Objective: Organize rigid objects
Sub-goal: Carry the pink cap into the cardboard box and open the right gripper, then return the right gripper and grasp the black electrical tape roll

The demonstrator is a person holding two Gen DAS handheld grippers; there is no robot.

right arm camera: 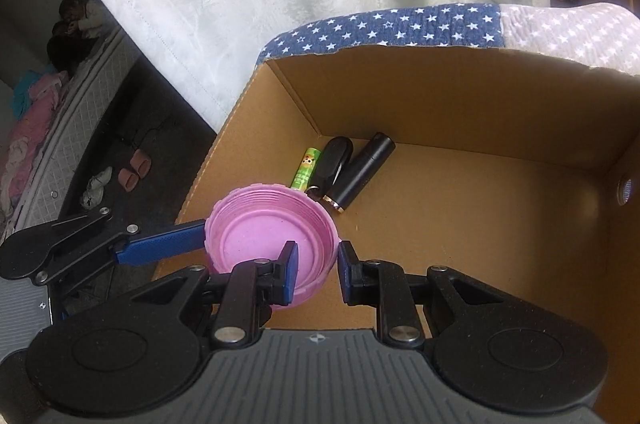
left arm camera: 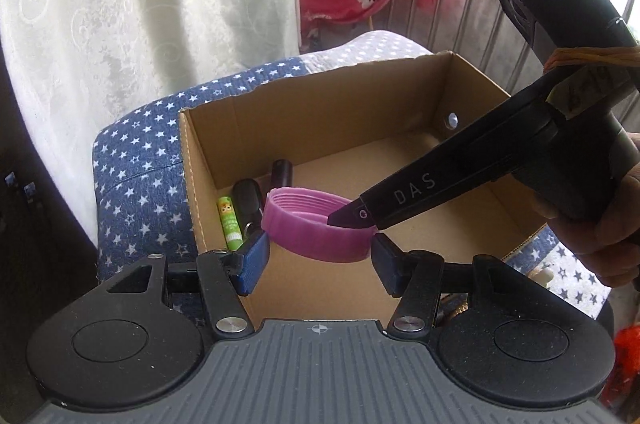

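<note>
Pink lid (right arm camera: 266, 244) hangs over the cardboard box (right arm camera: 440, 96), near left corner, right gripper (right arm camera: 316, 274) clamped on its wall. Left gripper (left arm camera: 316, 260) clamps its sides. Next, I judge: both let go.

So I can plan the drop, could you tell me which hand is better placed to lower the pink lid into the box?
Probably left: the left gripper spans the pink lid across its width over the cardboard box; the right gripper only pinches one wall.
</note>
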